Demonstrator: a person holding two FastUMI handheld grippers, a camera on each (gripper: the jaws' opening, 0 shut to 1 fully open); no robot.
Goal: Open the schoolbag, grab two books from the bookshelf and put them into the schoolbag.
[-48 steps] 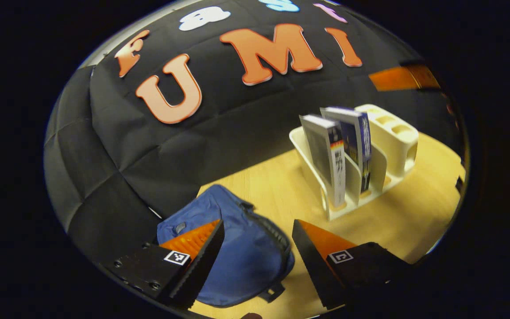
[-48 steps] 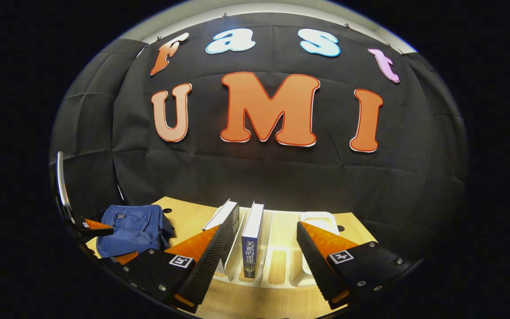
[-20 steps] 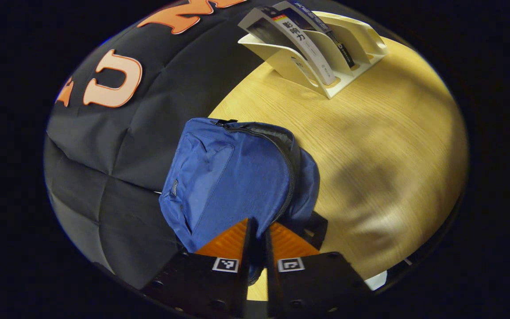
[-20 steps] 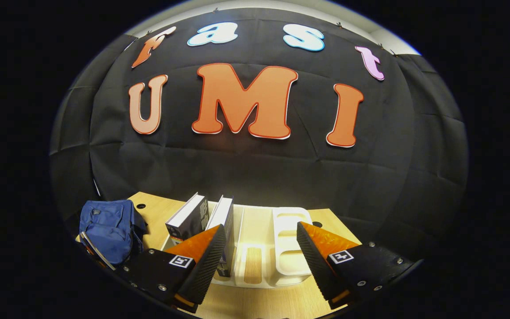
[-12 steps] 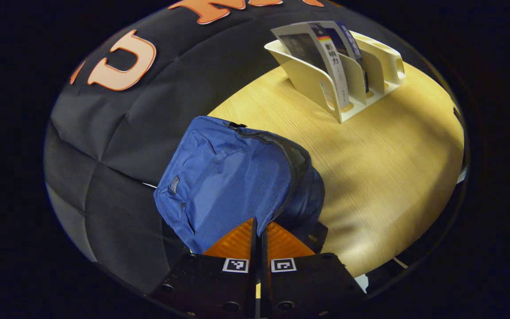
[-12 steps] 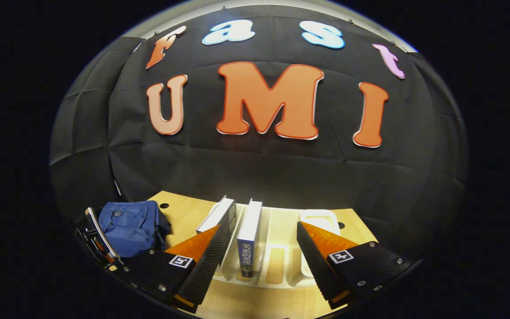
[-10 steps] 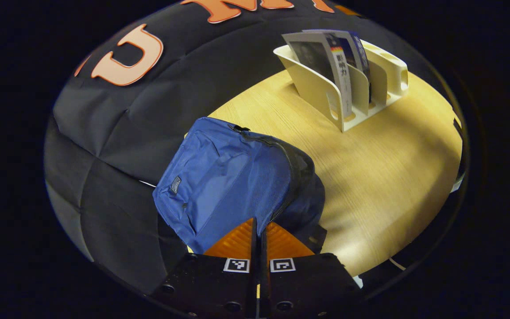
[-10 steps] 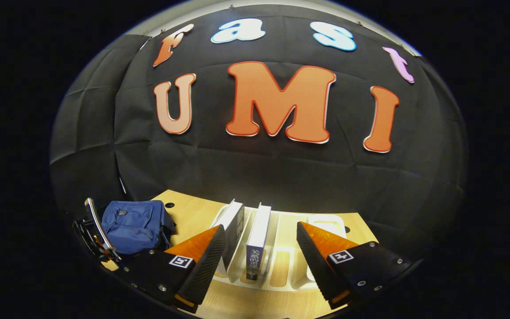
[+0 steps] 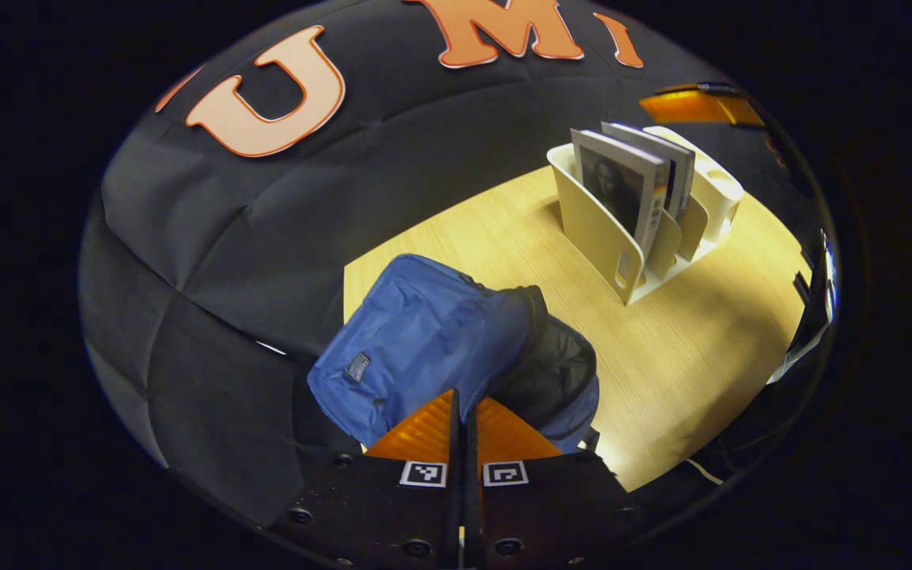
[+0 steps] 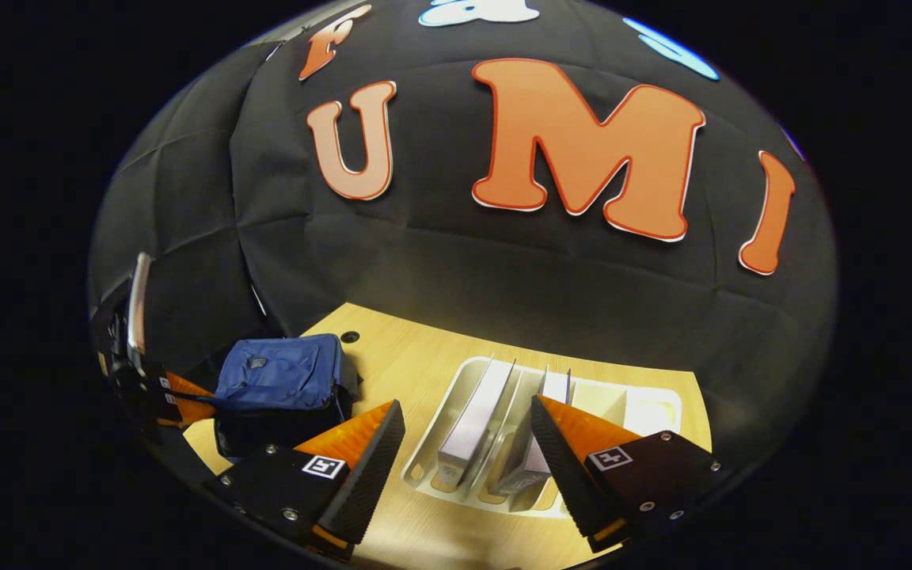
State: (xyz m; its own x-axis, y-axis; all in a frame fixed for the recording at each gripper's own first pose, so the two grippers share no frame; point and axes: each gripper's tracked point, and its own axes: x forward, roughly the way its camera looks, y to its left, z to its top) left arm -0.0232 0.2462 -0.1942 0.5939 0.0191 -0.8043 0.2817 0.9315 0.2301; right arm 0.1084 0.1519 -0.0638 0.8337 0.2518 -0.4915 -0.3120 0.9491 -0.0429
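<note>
Left claw (image 9: pixel 461 412) pinches upright schoolbag's (image 9: pixel 424 340) flap.

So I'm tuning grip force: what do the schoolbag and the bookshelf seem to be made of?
The schoolbag looks like soft woven fabric, probably nylon: matte blue, and it creases and sags where the left gripper pinches it. The bookshelf looks like rigid moulded plastic: smooth cream walls with rounded edges and a slight sheen.

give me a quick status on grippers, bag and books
Left gripper shut on schoolbag flap, bag gaping. Right gripper open above bookshelf. Two books there.
</note>
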